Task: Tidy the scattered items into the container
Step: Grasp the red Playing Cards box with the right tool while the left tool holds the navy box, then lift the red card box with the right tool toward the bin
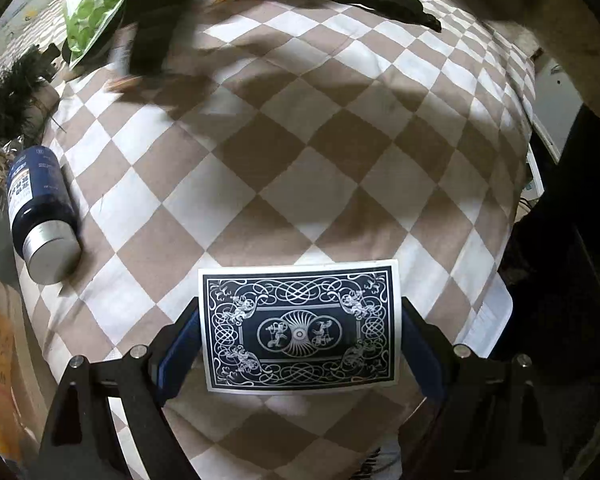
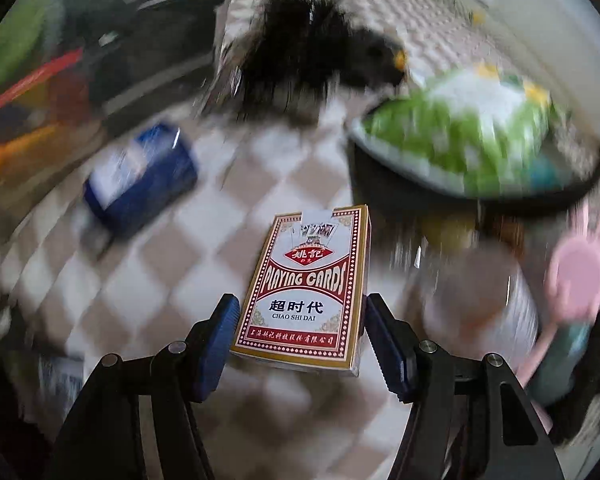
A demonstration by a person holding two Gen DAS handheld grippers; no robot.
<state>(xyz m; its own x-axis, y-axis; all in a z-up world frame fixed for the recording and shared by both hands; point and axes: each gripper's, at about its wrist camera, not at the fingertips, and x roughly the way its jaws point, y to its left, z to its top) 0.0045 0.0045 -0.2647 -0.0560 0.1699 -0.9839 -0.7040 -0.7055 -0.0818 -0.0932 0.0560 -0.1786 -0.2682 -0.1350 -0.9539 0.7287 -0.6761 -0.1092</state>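
A boxed deck of playing cards [image 2: 306, 292], red and white with a gold edge, sits between the blue pads of the right gripper [image 2: 300, 332]. Both pads press its long sides, so the claw is clamped on the box at a middling width, above the checked cloth [image 2: 148, 280].

Ahead and to the right of that claw stands a dark round container [image 2: 400, 184], with a green-and-white packet [image 2: 460, 136] already lying in it. Farther ahead is a black feathery item [image 2: 308, 68]. Ahead and to the left lies a dark blue bottle [image 2: 140, 184] on its side. At the right edge a pink rabbit-shaped thing [image 2: 580, 276] shows. This whole view is blurred outside the box itself.

The left gripper [image 1: 300, 328] holds a single card [image 1: 300, 326] with a dark blue ornate back, lying flat across the claw. The pads touch its two short edges, so the claw is spread wide yet gripping the card. To the left of this claw the same bottle [image 1: 40, 208] lies with its silver cap toward the camera. Far ahead and left, the packet [image 1: 96, 8] is visible.
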